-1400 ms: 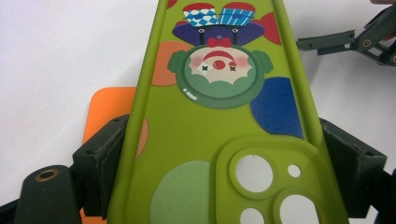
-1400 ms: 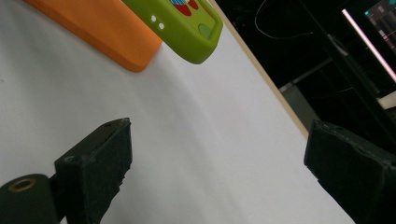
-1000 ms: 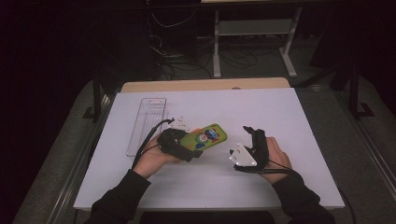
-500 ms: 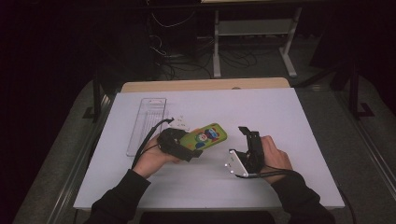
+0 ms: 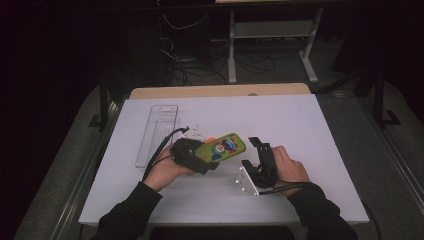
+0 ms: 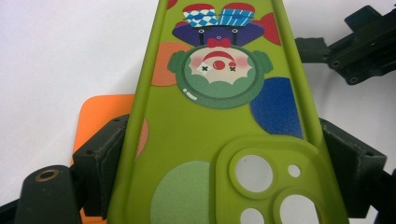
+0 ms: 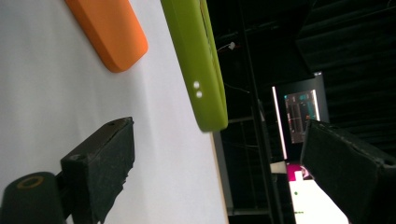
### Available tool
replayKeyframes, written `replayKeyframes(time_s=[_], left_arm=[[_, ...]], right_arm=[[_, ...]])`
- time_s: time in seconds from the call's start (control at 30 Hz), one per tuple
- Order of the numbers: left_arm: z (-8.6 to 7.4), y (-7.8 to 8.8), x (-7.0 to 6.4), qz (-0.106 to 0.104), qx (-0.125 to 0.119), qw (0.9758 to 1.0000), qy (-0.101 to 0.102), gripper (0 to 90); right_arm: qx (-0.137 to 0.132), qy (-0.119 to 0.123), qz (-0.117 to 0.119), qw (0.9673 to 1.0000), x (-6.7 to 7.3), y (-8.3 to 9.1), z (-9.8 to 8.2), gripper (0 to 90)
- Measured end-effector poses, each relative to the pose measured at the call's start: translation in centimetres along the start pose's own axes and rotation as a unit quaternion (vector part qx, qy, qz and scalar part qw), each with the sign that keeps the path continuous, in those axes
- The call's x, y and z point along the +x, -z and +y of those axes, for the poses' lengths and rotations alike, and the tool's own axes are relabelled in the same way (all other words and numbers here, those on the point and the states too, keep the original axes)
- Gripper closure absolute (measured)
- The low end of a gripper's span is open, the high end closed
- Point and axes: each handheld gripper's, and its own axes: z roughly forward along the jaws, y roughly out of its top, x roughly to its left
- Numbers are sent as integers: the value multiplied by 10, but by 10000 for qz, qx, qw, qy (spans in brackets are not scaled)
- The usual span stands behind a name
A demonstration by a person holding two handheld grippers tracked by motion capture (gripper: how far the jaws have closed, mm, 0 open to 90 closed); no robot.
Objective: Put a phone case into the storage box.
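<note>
**Green case gripped on the left, right gripper not yet on it**

Dark room, cables and a metal stand at the far side; I'm working on a white sheet-covered table [image 5: 310, 130]. At far left on it lies a clear plastic tray [image 5: 157, 132], nothing to do with my hands right now.

My left gripper [image 5: 192, 156] is clamped across the green silicone phone case with a clown print and camera cut-outs [image 5: 222, 147]. In the left gripper view both black pads press on the long edges of the case [image 6: 215, 130], printed back toward the camera, camera holes near the jaws. It's lifted off the table, about the middle, slightly left.

An orange flat rounded-corner piece [image 6: 100, 119], maybe a phone or dummy phone, lies on the table under and beside the case, not touching any jaw as far as I can tell. The right gripper view puts it [image 7: 105, 32] flat on the white surface, with the case edge [image 7: 198, 70] above it.

My right gripper [image 5: 260, 155] sits just right of the case's free end, jaws spread, nothing between them; they have just been closing slightly, still on nothing.

My read: pick-up done, case secured one-sided. Left to do: bring the right gripper onto the free end, then likely fit the case to the orange piece, which isn't started.
</note>
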Motion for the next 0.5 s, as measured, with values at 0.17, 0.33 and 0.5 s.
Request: replayKeyframes(time_s=[0.17,0.33,0.5], left_arm=[[1,-1,-2,-34,20,10000,-69,152],[2,-2,-3,-37,-24,10000,-48,152],[3,0,-2,-39,-33,10000,-85,152]], right_arm=[[-68,116,-82,9999,2,1,5,128],[-226,324,-230,9990,1,-1,10,144],[-406,558,-307,9971,4,-4,19,206]])
